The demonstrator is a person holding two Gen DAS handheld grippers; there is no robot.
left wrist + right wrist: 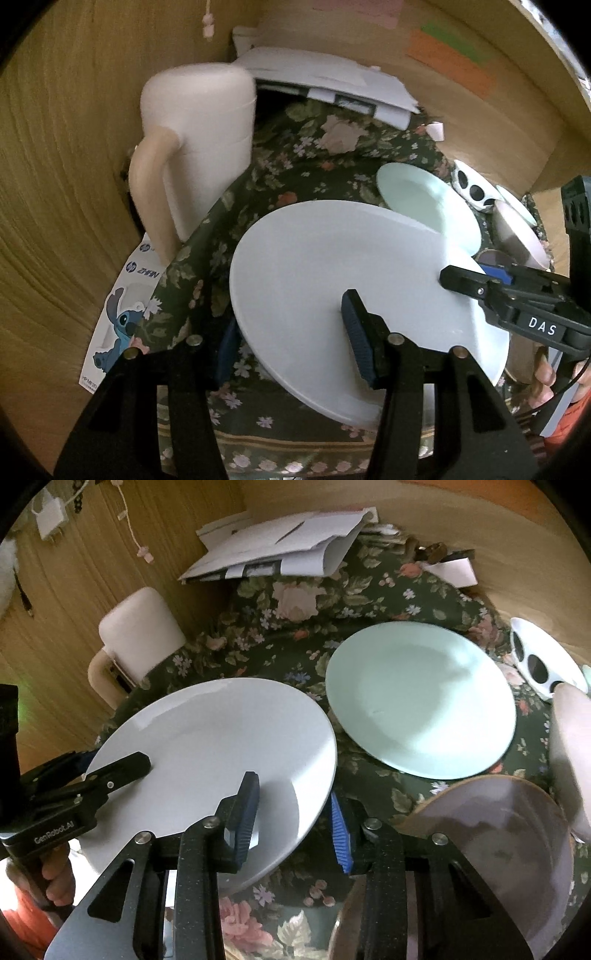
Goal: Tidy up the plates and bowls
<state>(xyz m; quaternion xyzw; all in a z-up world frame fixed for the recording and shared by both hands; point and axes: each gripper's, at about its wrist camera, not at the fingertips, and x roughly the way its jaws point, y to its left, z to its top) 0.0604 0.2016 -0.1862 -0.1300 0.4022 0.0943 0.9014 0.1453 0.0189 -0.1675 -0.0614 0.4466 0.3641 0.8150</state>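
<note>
A large white plate (332, 266) (207, 738) hangs tilted above the floral tablecloth (295, 166) (314, 590). My left gripper (291, 317) (114, 762) is shut on its left rim, one pad over the plate and one under. My right gripper (291, 790) (476, 277) is shut on the opposite rim in the same way. Beyond it, a mint-green plate (421, 701) (424, 199) lies flat on the cloth. A pink bowl with a brown rim (498, 830) (517, 236) sits at the near right. A white bowl with black spots (543, 661) (472, 188) stands at the far right.
A tall white jug with a beige handle (207, 147) (140, 631) stands at the left by the wooden wall. Stacked papers (325, 81) (280, 546) lie at the back. A person's hand (55, 878) holds the left gripper's grip. Wooden panels close in the left, back and right.
</note>
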